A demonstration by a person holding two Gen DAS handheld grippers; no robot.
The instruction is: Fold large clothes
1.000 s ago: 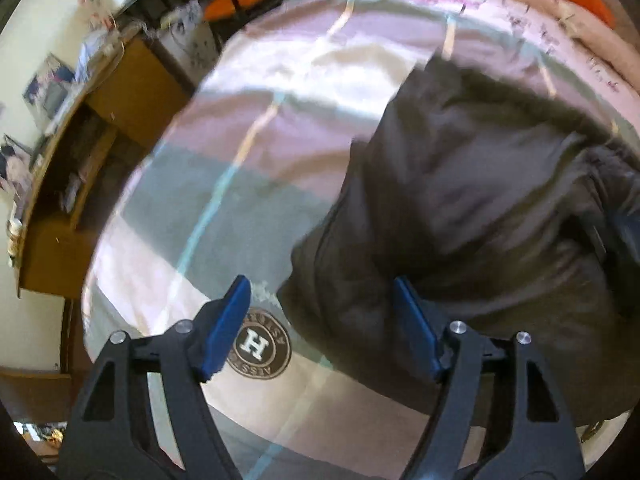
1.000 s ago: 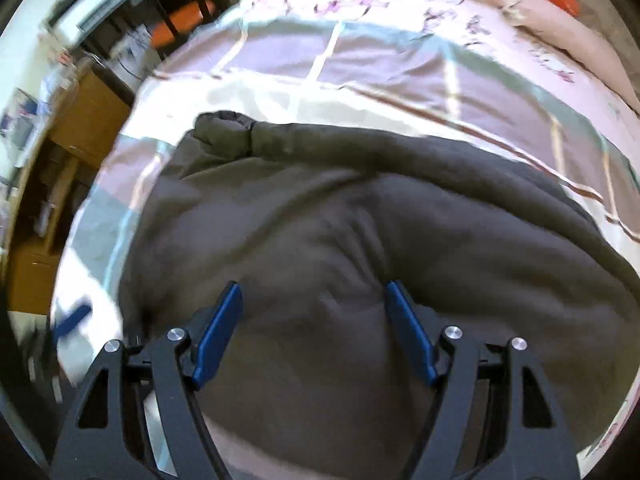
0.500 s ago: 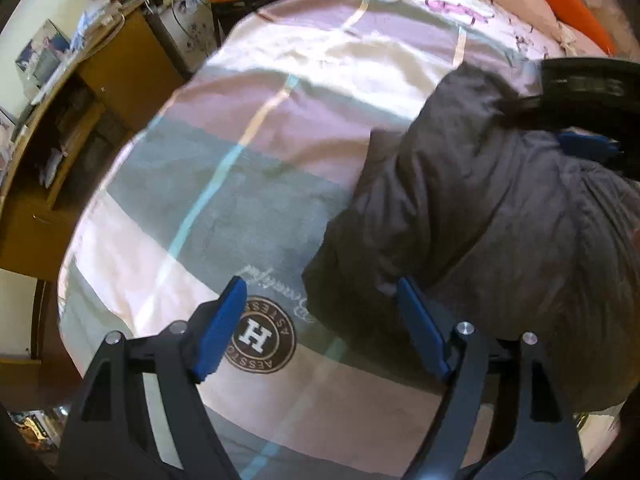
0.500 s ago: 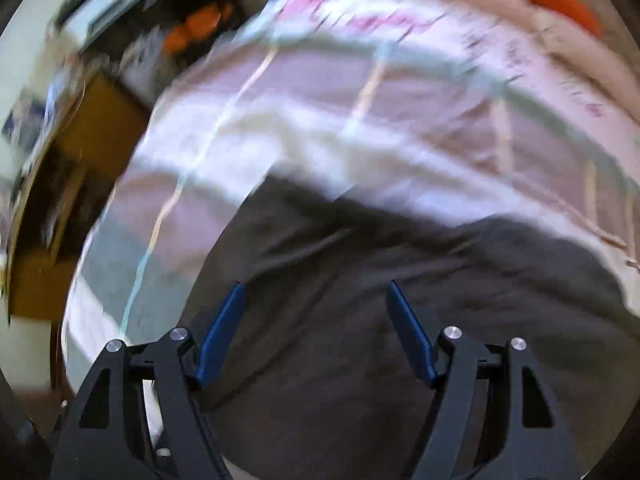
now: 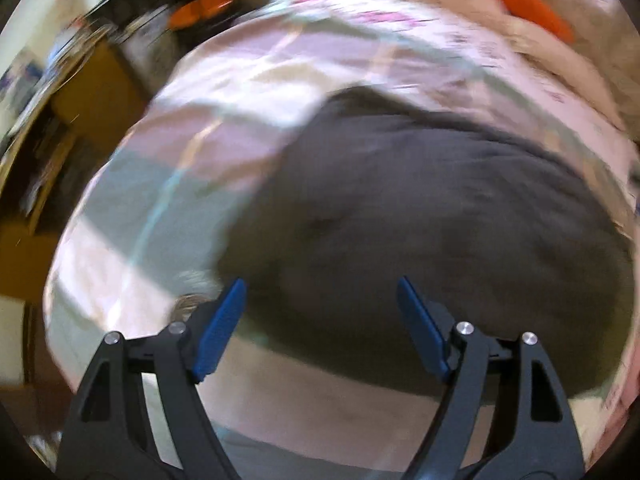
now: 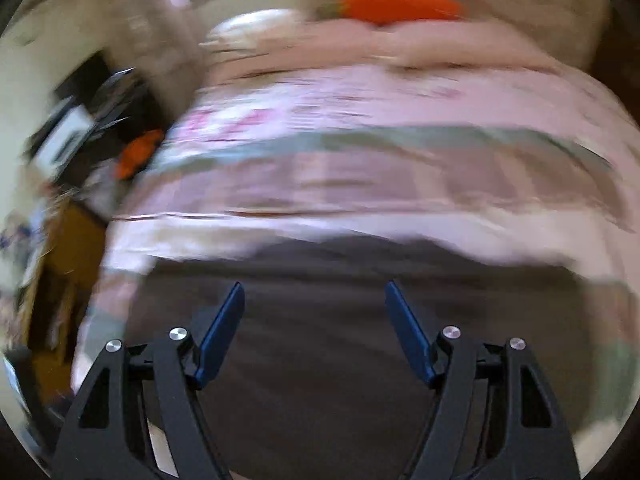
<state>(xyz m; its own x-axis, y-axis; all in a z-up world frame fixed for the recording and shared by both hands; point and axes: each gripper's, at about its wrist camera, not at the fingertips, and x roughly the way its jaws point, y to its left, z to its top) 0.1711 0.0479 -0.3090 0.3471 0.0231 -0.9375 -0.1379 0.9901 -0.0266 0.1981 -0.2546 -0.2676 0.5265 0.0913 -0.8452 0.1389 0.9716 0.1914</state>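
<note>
Both the left gripper (image 5: 320, 312) & right gripper (image 6: 312, 312) hang spread wide w/ nothing held over the dark garment (image 5: 420, 220) on the checked bedspread (image 5: 168, 184); any print too blurred to read.

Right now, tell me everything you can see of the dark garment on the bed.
The dark garment is a large brownish-grey piece of soft, thick-looking cloth, lying in a rounded, bunched heap on the pink-and-grey patterned bedspread. Its surface shows shallow creases; both views are motion-blurred, so seams, sleeves or fastenings cannot be made out. It fills the near part of both views. The left gripper and right gripper are both open above it; neither grips it.
</note>
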